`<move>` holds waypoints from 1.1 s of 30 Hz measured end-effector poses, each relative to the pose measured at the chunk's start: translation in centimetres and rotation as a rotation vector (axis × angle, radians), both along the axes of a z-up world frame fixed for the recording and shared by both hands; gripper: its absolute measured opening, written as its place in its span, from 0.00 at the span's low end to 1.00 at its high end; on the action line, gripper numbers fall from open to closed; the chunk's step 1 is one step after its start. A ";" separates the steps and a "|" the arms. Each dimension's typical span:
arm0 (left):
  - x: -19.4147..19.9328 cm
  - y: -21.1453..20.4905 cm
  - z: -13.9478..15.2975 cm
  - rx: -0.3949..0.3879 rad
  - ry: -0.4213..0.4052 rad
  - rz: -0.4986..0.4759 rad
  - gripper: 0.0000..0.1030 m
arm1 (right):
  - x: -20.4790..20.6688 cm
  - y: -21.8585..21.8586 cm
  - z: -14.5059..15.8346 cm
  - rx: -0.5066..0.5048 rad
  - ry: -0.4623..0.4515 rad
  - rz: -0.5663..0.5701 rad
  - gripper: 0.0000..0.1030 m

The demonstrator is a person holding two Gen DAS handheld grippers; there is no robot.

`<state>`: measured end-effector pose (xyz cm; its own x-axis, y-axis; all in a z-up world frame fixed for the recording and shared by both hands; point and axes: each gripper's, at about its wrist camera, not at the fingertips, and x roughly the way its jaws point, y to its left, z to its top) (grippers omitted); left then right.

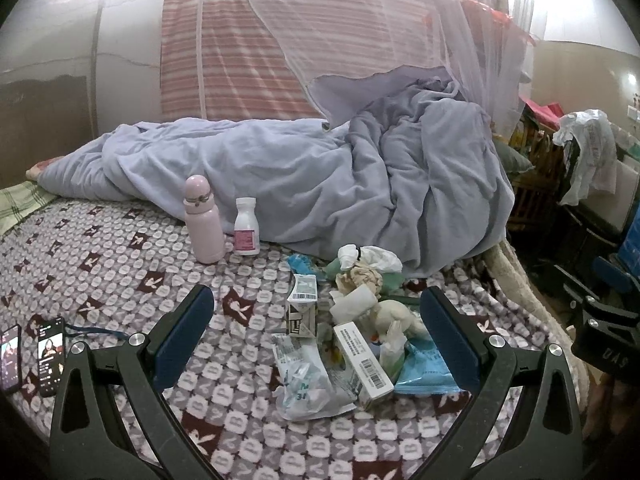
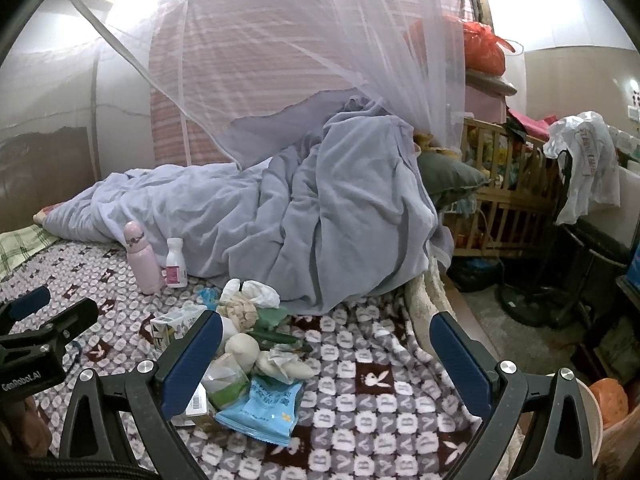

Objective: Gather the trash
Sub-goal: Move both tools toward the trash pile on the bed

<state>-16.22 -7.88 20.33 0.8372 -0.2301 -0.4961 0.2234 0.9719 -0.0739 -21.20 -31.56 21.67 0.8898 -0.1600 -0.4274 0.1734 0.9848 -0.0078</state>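
A heap of trash lies on the patterned bedspread (image 1: pixel 100 264): a small drink carton (image 1: pixel 302 312), a long white box (image 1: pixel 362 364), a clear crumpled wrapper (image 1: pixel 304 384), a blue snack packet (image 1: pixel 424 372) and crumpled tissues (image 1: pixel 360 276). My left gripper (image 1: pixel 320 332) stands open, its blue pads on either side of the heap. In the right wrist view the same heap shows with the blue snack packet (image 2: pixel 262 412) in front and the tissues (image 2: pixel 244 308) behind. My right gripper (image 2: pixel 326 364) is open over the bedspread, its left pad beside the heap. Nothing is held.
A pink flask (image 1: pixel 202 220) and a white pill bottle (image 1: pixel 246 226) stand upright behind the heap, against a rumpled lilac quilt (image 1: pixel 320 176). Two lit phones (image 1: pixel 32 354) lie at the left. A mosquito net hangs overhead. A wooden crib (image 2: pixel 504 184), a fan base (image 2: pixel 532 300) and an orange bin (image 2: pixel 608 412) are off the bed's right edge.
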 end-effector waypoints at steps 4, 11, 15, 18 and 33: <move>0.1 -0.1 -0.3 -0.002 0.009 -0.001 1.00 | 0.2 0.1 -0.3 -0.004 0.009 -0.004 1.00; 0.5 -0.3 -0.9 -0.004 0.023 0.001 1.00 | 0.3 -0.1 -0.7 0.011 0.023 -0.005 1.00; 0.6 -0.2 -0.8 -0.004 0.025 -0.001 1.00 | 0.3 -0.2 -0.8 0.010 0.027 -0.005 1.00; 0.6 -0.2 -0.9 -0.006 0.025 0.001 1.00 | 0.3 -0.2 -0.8 0.012 0.030 -0.006 1.00; 0.7 -0.2 -0.9 -0.002 0.022 0.001 1.00 | 0.3 -0.2 -0.8 0.010 0.036 -0.005 1.00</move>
<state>-15.51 -8.04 19.41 0.8262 -0.2306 -0.5140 0.2212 0.9719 -0.0806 -20.86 -31.74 20.84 0.8732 -0.1597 -0.4605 0.1777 0.9841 -0.0044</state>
